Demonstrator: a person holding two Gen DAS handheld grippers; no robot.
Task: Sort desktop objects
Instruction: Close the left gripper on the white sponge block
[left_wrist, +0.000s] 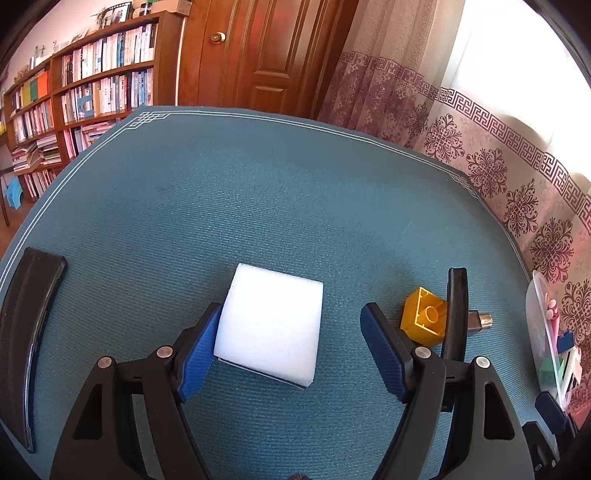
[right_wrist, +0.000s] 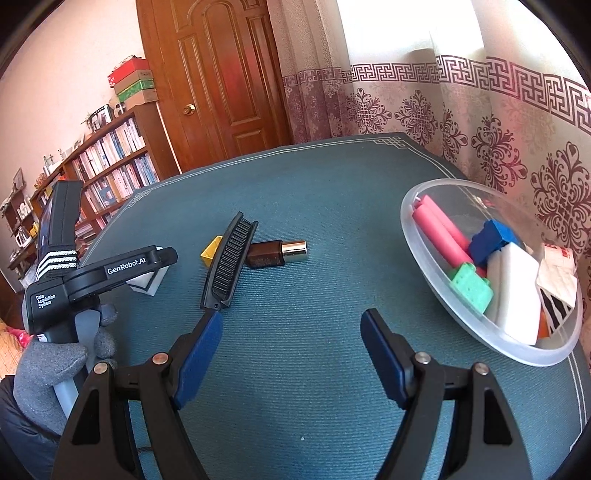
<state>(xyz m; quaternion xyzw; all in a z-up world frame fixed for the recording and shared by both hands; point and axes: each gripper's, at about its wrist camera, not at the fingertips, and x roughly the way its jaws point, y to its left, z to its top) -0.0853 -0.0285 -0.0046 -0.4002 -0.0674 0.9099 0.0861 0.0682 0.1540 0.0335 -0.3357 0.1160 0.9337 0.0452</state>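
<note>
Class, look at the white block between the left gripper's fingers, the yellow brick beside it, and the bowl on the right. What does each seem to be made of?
White block: probably foam, with a matte, faintly grainy surface and soft edges.
Yellow brick: likely hard plastic, glossy, with a moulded hollow underside.
Bowl: apparently frosted translucent plastic, since its contents show through the wall.

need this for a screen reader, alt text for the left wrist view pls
The open left gripper straddles a white foam block on a teal table mat, its left pad touching the block. A yellow toy brick and a black comb lie to the right.
</note>
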